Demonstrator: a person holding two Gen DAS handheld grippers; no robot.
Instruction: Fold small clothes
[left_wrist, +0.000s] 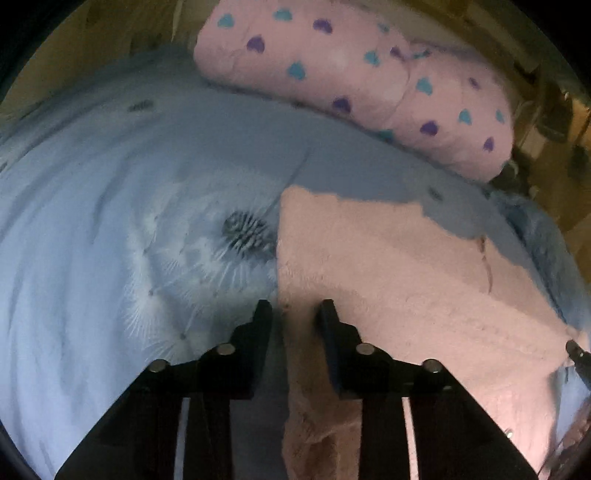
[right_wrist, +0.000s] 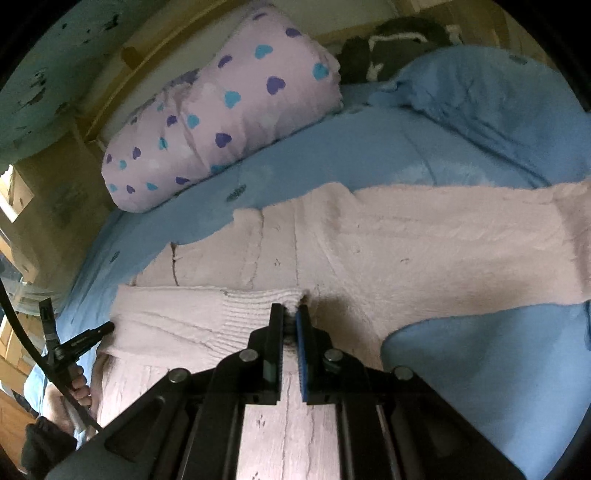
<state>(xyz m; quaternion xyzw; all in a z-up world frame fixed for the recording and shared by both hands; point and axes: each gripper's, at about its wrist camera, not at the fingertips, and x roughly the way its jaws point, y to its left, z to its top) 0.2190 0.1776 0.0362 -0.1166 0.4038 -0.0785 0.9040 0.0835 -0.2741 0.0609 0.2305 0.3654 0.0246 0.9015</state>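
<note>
A bed (right_wrist: 303, 155), covered by a pale blue sheet with a dandelion print, is seen carrying everything, and on it a fluffy pink sweater (right_wrist: 369, 240) is spread across the middle, one sleeve stretched far toward the right edge of the right wrist view. The garment is judged to be light, soft and limp, with no stiffness of its own, so that any lifted part can be expected to droop and drag the pile; its fuzzy knit should not slip readily between pads. The ribbed cuff or hem (right_wrist: 236, 314) is judged the firmest place to be taken, and it is already pinched there by the right gripper (right_wrist: 291, 314), whose fingers are closed on the folded-over band. The left gripper (left_wrist: 295, 310) is set at the sweater's left border, its fingers drawn close with a fold of pink cloth running up between them; whether the cloth is truly clamped cannot be told for certain, though a grip is suggested. A pink heart-patterned pillow (left_wrist: 351, 77) is laid along the far side of the bed, well apart from the sweater, and a crumpled blue blanket (right_wrist: 480, 103) is heaped at the far right. Open sheet is left to the left of the garment, where a fold could be laid without crowding; the near edge of the bed lies close.
</note>
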